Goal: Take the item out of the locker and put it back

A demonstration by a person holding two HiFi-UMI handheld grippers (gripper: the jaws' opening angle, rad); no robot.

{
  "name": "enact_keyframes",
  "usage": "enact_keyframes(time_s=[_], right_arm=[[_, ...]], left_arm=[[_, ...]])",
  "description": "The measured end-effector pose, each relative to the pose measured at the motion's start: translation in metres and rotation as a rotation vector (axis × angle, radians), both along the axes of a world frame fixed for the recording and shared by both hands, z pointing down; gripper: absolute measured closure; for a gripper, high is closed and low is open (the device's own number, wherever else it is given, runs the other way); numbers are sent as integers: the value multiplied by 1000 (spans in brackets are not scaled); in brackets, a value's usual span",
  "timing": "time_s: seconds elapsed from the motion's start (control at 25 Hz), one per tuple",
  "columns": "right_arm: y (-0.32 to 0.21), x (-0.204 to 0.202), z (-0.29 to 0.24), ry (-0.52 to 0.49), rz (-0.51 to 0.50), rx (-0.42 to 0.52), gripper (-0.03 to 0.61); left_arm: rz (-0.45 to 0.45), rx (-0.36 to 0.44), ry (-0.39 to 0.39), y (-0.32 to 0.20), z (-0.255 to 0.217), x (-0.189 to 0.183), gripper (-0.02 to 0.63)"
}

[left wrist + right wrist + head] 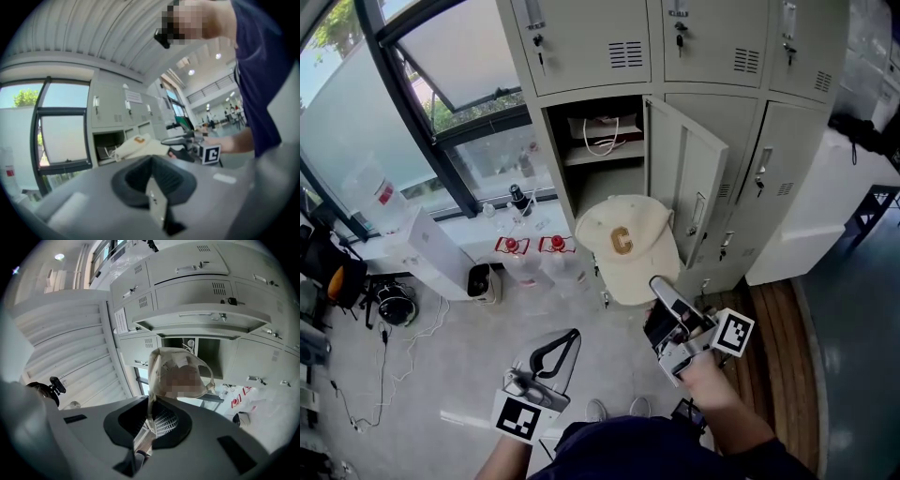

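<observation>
1. Head view: the person stands facing a bank of grey lockers (pixel 712 56), a gripper in each hand.
2. One locker compartment (pixel 602 178) stands open, its door (pixel 686 183) swung out to the right.
3. On the shelf inside that compartment lies a pale bag with a white cord (pixel 602 133).
4. The cream cap (pixel 626 246), with a brown letter C on its front, is outside the locker, held up in the air in front of the open compartment and the door.
5. The right gripper (pixel 661 286) has its jaws closed on the cap's lower edge, at the brim; its marker cube (pixel 733 333) sits just above the hand.
6. Right gripper view: the cap (pixel 180 376) hangs above the right gripper (pixel 148 423), its inside and back strap facing the camera, and a thin edge of fabric runs down between the pressed jaws.
7. The left gripper (pixel 575 334) is held low at the person's left, apart from the cap, its fingertips meeting with nothing between them.
8. Left gripper view: the left gripper (pixel 157 199) shows its jaws together and empty, with the cap (pixel 138 145) and the right gripper (pixel 180 140) well ahead of it.
9. Two bottles with red labels (pixel 532 246) stand on the floor near the window (pixel 441 103), left of the open locker.
</observation>
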State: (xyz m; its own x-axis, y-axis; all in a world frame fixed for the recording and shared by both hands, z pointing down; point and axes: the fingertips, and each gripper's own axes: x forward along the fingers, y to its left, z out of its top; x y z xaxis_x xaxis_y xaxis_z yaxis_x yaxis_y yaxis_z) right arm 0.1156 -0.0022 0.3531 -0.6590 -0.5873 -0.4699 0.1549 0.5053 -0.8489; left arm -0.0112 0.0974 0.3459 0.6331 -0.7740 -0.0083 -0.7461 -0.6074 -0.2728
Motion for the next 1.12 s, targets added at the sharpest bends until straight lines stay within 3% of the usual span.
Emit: enact_keyframes(time_s=[0.48, 1.12], right_arm=[[26, -3, 41, -17, 57, -64, 560], [32, 20, 50, -27, 60, -87, 559]], left_arm=[[24, -48, -8, 0, 15, -38, 611], [74, -35, -17, -7, 13, -11, 611]])
